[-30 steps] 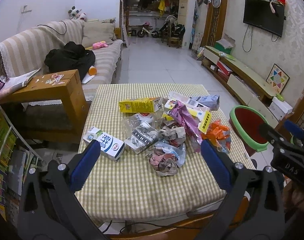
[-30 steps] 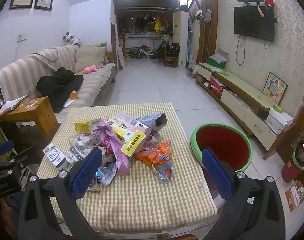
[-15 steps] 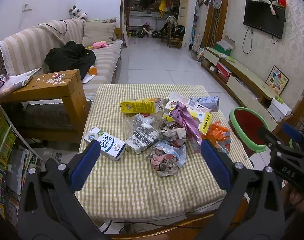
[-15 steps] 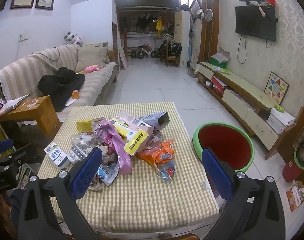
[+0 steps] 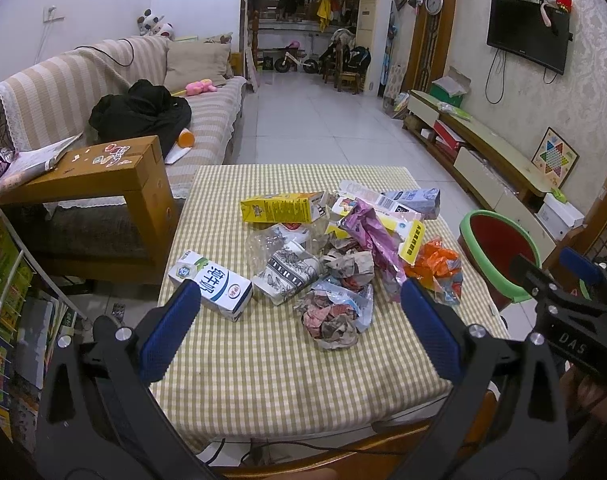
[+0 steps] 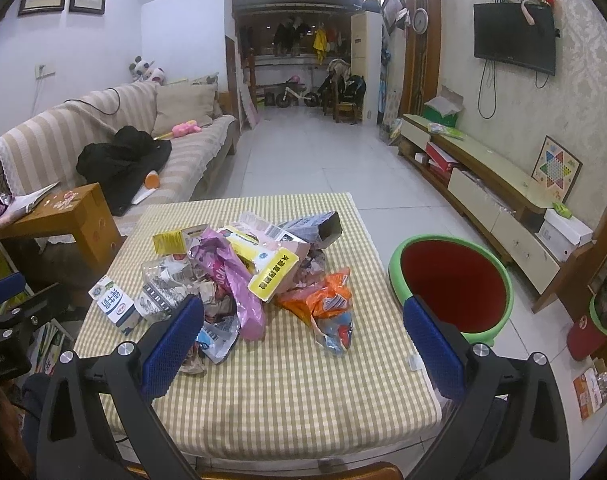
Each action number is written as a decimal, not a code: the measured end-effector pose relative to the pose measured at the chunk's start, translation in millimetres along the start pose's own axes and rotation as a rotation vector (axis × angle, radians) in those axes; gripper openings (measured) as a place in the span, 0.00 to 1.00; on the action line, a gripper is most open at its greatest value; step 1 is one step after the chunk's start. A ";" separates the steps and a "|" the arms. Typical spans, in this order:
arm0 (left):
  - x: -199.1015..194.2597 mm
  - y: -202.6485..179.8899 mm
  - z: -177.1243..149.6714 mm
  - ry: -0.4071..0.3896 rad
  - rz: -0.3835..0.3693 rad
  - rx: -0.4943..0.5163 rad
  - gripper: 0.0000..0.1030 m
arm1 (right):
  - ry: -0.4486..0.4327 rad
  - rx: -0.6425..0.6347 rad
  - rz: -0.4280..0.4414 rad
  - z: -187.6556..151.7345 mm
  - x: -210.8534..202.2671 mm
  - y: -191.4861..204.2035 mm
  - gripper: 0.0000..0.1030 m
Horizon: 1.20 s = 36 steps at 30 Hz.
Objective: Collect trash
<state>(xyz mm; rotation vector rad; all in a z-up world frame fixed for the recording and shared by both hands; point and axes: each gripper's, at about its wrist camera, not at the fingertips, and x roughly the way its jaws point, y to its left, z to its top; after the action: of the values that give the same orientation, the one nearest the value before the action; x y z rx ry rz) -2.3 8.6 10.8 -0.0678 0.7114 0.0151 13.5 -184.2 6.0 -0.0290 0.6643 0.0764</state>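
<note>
A heap of crumpled wrappers [image 5: 335, 316] and flattened cartons sits mid-frame on the surface [image 5: 271, 364], covered in a green-and-cream checked cloth. A white milk carton [image 5: 211, 284] with blue characters lies at the heap's left edge, a yellow box [image 5: 281, 207] behind, an orange foil bag [image 6: 323, 300] to the right. Both left tongs [image 5: 299, 332] and right tongs [image 6: 303, 334] hover apart, empty. A round red bin [image 6: 451, 284] with a green rim stands right of the surface

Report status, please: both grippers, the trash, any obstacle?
Left gripper open, empty; right gripper open, empty. Mixed pile of wrappers and cartons untouched on checked tablecloth. Green-rimmed red bin beside table, path clear.
</note>
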 end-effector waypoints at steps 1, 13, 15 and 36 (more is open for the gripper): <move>0.1 0.3 -0.1 0.000 -0.001 0.000 0.95 | 0.001 0.000 0.001 -0.2 0.4 -0.2 0.93; 1.1 -1.1 -0.3 -0.002 0.002 0.000 0.95 | -0.006 -0.002 0.012 0.1 -3.0 -1.5 0.93; 1.6 -1.0 -0.3 -0.001 0.003 -0.004 0.95 | -0.006 0.000 0.012 0.0 -3.3 -2.1 0.93; 45.2 26.8 -12.2 0.101 0.022 -0.066 0.95 | 0.092 0.005 -0.015 -2.4 47.5 -24.1 0.93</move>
<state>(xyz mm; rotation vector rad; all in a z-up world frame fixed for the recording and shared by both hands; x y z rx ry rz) 23.0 34.1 -29.4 -0.1244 0.8122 0.0569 51.2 -205.5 -25.2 -0.0330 0.7560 0.0593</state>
